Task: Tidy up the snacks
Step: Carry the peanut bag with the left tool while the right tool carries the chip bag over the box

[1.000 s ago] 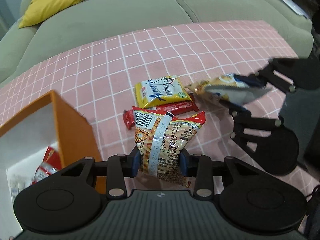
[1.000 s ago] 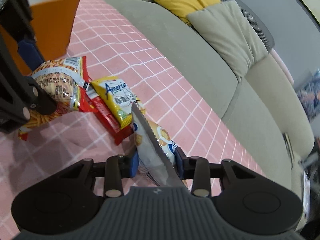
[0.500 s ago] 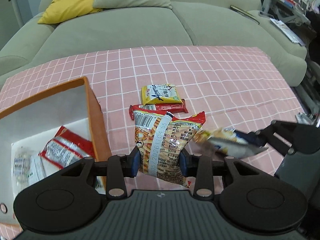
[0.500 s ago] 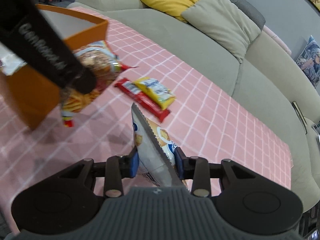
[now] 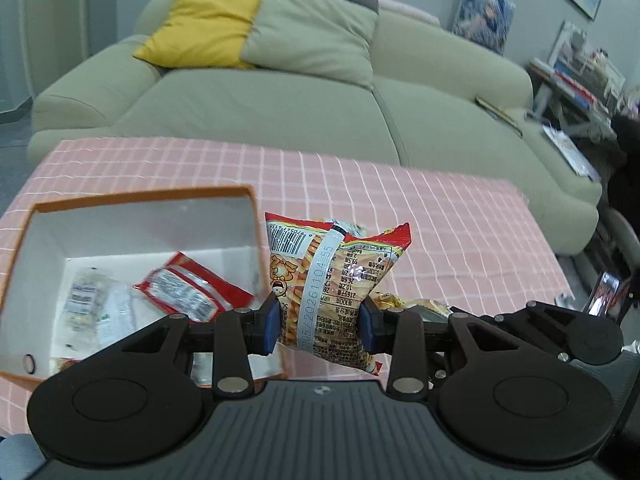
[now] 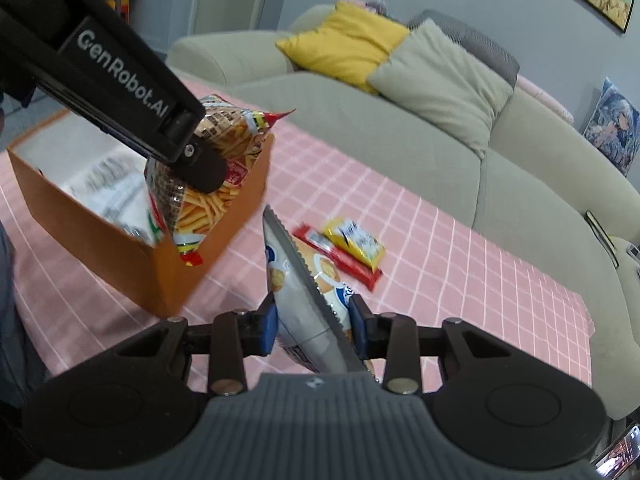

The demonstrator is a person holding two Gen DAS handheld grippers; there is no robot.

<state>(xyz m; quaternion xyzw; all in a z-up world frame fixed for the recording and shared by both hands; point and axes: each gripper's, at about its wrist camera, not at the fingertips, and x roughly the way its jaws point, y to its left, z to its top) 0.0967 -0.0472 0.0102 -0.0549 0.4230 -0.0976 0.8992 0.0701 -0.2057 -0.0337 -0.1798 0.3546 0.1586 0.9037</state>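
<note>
My left gripper (image 5: 318,326) is shut on a red fries snack bag (image 5: 334,280) and holds it in the air by the right wall of the orange box (image 5: 144,198). In the right wrist view the fries bag (image 6: 208,184) hangs over the box's near corner (image 6: 120,248). My right gripper (image 6: 312,326) is shut on a silver-and-orange snack bag (image 6: 308,292), above the pink checked cloth (image 6: 460,280). A red bar (image 6: 340,258) and a yellow packet (image 6: 354,238) lie on the cloth beyond it. The box holds a red packet (image 5: 192,290) and clear packets (image 5: 96,304).
A green sofa (image 5: 280,100) with a yellow cushion (image 5: 200,24) and a green cushion (image 5: 308,32) runs along the far side of the table. Shelves and clutter (image 5: 576,76) stand at the right. The right gripper's body (image 5: 560,332) shows low right in the left wrist view.
Both grippers have risen and moved left toward the orange box with their bags. The fries bag is now beside the box's right wall; the box interior shows more fully.
</note>
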